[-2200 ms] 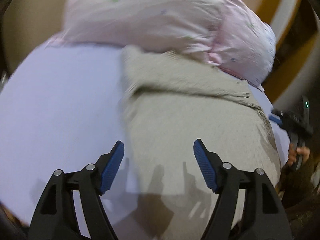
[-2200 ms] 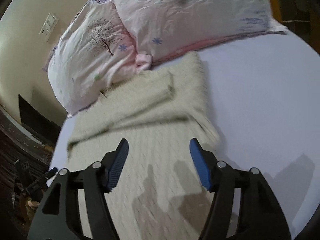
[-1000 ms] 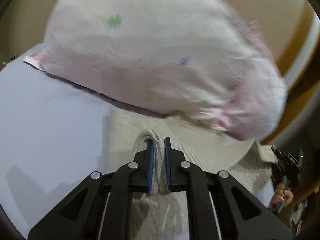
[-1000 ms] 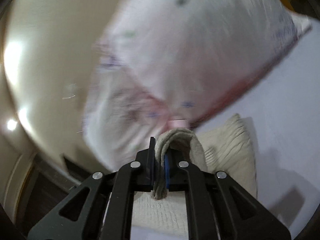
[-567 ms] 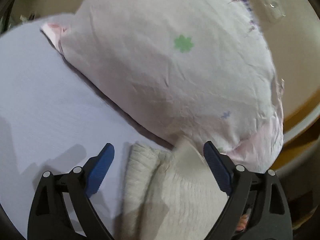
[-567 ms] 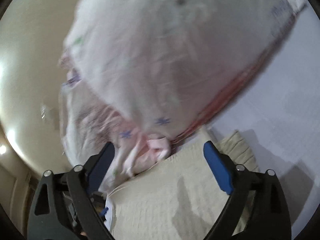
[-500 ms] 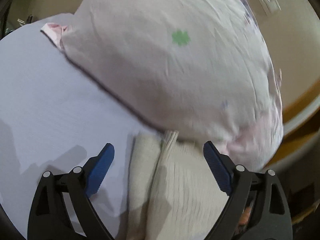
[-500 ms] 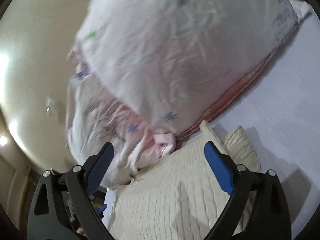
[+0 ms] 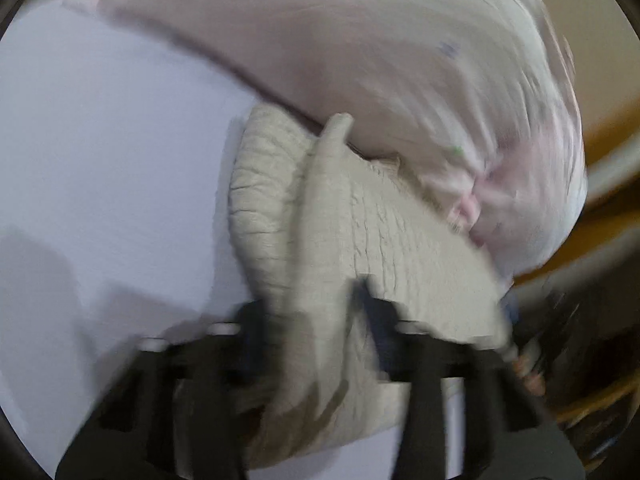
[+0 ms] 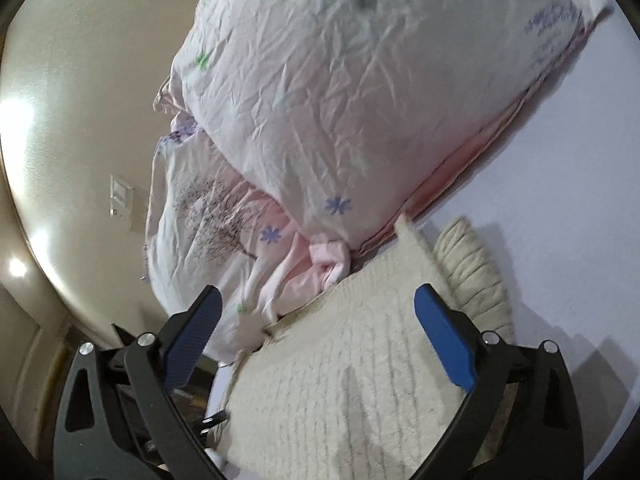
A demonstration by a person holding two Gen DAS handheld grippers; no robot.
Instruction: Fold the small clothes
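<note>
A cream knitted garment (image 9: 372,232) lies folded on the pale lilac bed sheet (image 9: 100,152), its far edge against the pink pillows. In the blurred left wrist view my left gripper (image 9: 316,312) has its fingers close on either side of a raised fold of the garment. Whether they pinch it is hidden by blur. In the right wrist view the same garment (image 10: 340,380) lies flat under my right gripper (image 10: 320,340), which is wide open and empty above it.
Two pink printed pillows (image 10: 360,100) are stacked just beyond the garment, also in the left wrist view (image 9: 380,60). A cream wall with a switch plate (image 10: 120,196) is behind. The bed's edge and dark floor (image 9: 580,360) lie to the right of the left gripper.
Half a second ago both grippers were wide open above the garment. The left one has since dropped and narrowed around a raised fold. The right one stays open, pulled back slightly.
</note>
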